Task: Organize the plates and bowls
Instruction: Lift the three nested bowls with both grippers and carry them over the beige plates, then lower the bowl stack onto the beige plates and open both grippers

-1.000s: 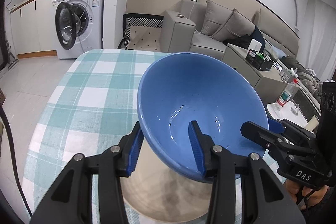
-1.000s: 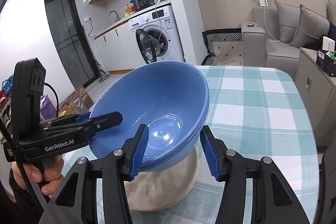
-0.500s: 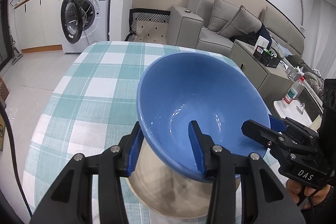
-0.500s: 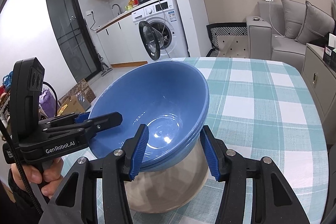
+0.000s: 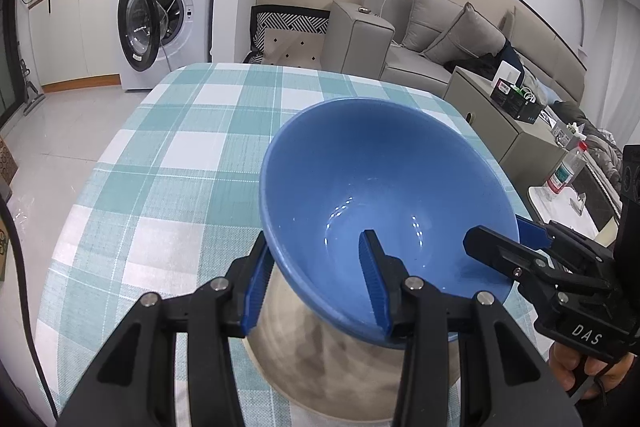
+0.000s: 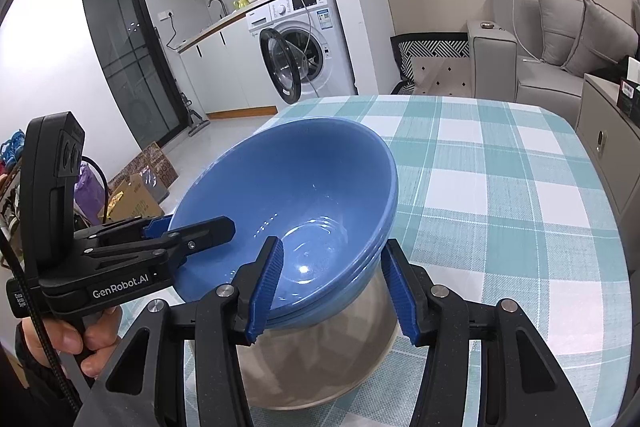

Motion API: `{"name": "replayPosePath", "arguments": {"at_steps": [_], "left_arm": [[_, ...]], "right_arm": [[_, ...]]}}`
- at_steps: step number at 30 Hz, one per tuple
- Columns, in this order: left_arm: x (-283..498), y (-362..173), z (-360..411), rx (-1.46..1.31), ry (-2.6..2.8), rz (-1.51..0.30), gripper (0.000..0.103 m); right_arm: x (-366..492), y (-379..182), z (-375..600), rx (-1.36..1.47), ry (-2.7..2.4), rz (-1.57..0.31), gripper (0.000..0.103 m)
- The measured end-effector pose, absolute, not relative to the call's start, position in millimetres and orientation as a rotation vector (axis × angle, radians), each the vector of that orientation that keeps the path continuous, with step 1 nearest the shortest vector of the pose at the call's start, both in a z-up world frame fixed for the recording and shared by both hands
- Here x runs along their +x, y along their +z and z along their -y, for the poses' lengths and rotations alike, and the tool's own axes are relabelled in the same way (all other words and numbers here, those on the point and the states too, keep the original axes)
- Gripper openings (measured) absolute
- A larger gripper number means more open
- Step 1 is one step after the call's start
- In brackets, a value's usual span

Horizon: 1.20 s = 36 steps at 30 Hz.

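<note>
A blue bowl (image 5: 384,195) is held by both grippers just above a grey-beige plate (image 5: 340,359) on the checked table. A second blue rim shows under it in the right wrist view (image 6: 352,291), so it looks like two nested bowls (image 6: 296,187). My left gripper (image 5: 316,283) straddles the near rim, one finger inside and one outside. My right gripper (image 6: 332,287) straddles the opposite rim the same way. The plate (image 6: 320,359) sits under the bowls. Whether the bowls touch the plate is hidden.
The table with its teal checked cloth (image 5: 192,155) stretches ahead. Beyond it stand a washing machine with open door (image 5: 160,19) and a grey sofa (image 5: 432,39). A side cabinet (image 5: 496,115) and a bottle (image 5: 564,171) are to the right.
Both grippers have lowered the blue bowl toward the plate; more of the table shows beyond the bowl. The grips on the rim are unchanged.
</note>
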<state>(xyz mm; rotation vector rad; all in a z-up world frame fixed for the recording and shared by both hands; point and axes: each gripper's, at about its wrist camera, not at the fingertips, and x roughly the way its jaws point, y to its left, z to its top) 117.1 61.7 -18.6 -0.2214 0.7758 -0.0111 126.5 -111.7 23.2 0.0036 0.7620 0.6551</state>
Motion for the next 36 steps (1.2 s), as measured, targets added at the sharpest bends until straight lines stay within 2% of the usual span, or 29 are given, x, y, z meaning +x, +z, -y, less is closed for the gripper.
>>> {"name": "replayPosePath", "arguments": {"at_steps": [25, 29, 32, 36], "left_arm": [[119.8, -21.8, -68.4, -0.224, -0.02, -0.762, 0.042], [118.8, -20.8, -70.5, -0.232, -0.034, -0.758, 0.046], [113.7, -16.6, -72.6, -0.228, -0.036, -0.736, 0.056], [104.2, -10.7, -78.6, -0.228, -0.031, -0.705, 0.064]], "right_arm": [[130.0, 23.6, 101.0, -0.026, 0.649, -0.762, 0.053], [130.4, 23.7, 102.0, -0.036, 0.644, -0.755, 0.054], [127.5, 26.4, 103.1, -0.059, 0.636, -0.73, 0.055], [122.5, 31.1, 104.7, -0.092, 0.642, -0.705, 0.068]]}}
